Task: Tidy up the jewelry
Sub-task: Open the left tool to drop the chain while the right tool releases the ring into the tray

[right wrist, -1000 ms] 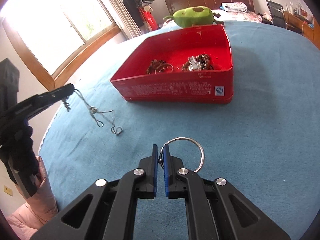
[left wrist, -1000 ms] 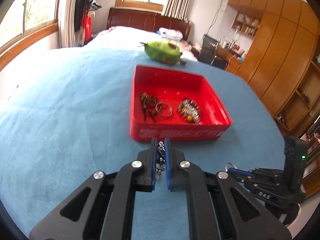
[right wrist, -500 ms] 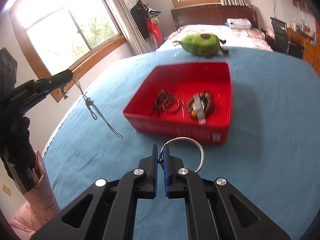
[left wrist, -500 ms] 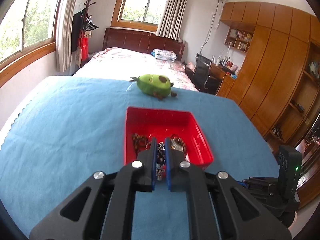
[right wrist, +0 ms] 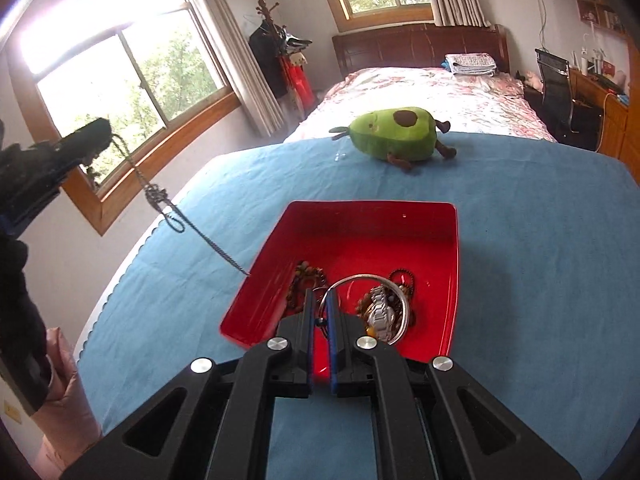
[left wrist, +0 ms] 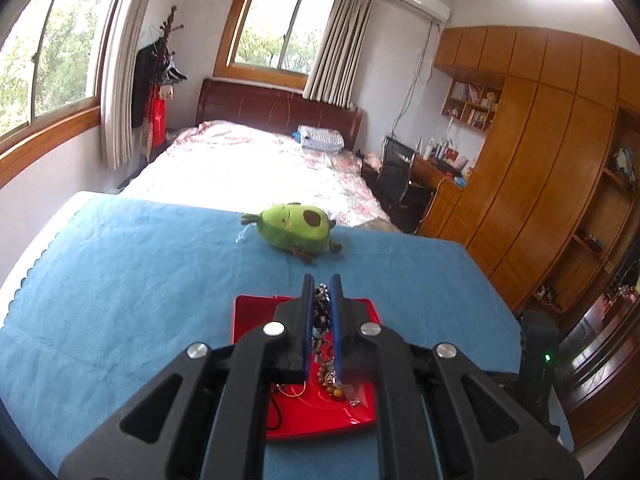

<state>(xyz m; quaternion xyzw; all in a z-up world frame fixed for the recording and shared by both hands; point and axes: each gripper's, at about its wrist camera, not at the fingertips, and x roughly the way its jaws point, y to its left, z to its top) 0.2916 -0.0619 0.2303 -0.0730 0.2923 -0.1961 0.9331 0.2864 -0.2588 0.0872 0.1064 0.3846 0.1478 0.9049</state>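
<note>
A red tray [right wrist: 440, 216] sits on the blue cloth and holds beaded bracelets, a thin ring and a silver watch [right wrist: 380, 314]. My left gripper [left wrist: 321, 292] is shut on a dark chain necklace [left wrist: 320, 312] and holds it high above the tray [left wrist: 248, 316]. In the right wrist view that left gripper [right wrist: 96, 132] is at the far left, with the chain [right wrist: 168, 208] hanging down toward the tray's left rim. My right gripper [right wrist: 320, 300] is shut on a silver bangle [right wrist: 404, 304] above the tray's near part.
A green avocado plush [left wrist: 296, 228] lies on the cloth beyond the tray; it also shows in the right wrist view [right wrist: 394, 136]. The blue cloth [left wrist: 120, 280] covers the table. A bed, windows and wooden cabinets stand behind.
Both grippers have risen and moved forward over the tray. The chain now hangs clear of the cloth, its end at the tray's left rim. The bangle is now above the tray.
</note>
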